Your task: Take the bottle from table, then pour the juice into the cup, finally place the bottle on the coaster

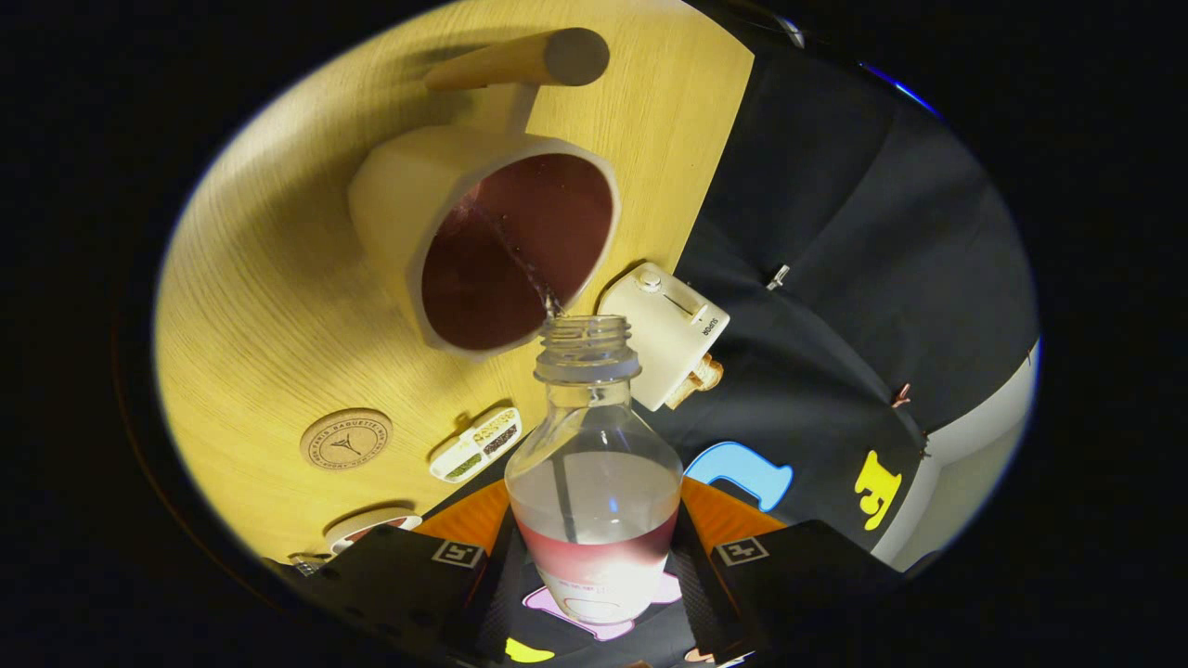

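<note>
**Bottle tipped at the cup, juice running**

Clear plastic bottle (594, 473) with open threaded neck, low in the centre of the frame, gripped between the two fingers of the gripper (594, 566), both pressing on its lower body. Pinkish-red juice pooled in the lower part of the bottle, pale haze above. Neck tilted toward the cream faceted cup with wooden handle (483, 232), upper centre of the frame, mouth facing the camera. Thin stream of juice (529, 269) passing from the bottle mouth into the cup; dark red liquid already inside. Cup standing on the light wooden table (260, 306), filling the left of the frame. Round cork coaster with stamped mark (346, 439) at lower left, well apart from the cup and bare. Small white tray with dark and green contents (476, 444) between coaster and bottle. Cream boxy appliance with knob and slider (664, 334) at the table's edge, just right of the bottle neck. Black cloth wall (835, 278) across the right.
</note>
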`<state>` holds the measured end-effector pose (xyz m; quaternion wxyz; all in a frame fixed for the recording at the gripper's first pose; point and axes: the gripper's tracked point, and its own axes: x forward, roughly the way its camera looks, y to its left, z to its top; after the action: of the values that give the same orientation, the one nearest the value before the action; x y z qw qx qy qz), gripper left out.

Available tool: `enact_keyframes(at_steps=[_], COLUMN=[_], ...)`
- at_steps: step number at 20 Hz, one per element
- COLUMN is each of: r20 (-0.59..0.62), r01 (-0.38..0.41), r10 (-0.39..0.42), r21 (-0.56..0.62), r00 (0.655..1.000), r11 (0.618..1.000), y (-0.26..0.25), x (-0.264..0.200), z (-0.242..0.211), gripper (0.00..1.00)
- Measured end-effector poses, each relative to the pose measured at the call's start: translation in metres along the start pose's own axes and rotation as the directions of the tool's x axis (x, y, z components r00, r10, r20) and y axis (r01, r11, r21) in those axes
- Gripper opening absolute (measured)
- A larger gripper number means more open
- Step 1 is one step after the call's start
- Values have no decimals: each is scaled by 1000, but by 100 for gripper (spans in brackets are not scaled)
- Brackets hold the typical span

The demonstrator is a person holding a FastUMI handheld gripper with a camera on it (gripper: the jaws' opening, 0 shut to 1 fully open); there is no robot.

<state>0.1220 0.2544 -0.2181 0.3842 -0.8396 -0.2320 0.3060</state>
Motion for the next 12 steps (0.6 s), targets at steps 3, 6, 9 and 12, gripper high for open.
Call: enact_keyframes(at_steps=[3, 6, 9, 12], r20=[15, 30, 34, 31], r01=[2, 11, 14, 13], r10=[-1, -10, -11, -11], r21=[-29, -52, -67, -70], r00=[1000, 1000, 999, 999], r11=[1000, 999, 998, 997], y=[-2, -4, -7, -7], x=[0, -1, -1, -1], z=[5, 8, 10, 8], gripper=[74, 75, 75, 74])
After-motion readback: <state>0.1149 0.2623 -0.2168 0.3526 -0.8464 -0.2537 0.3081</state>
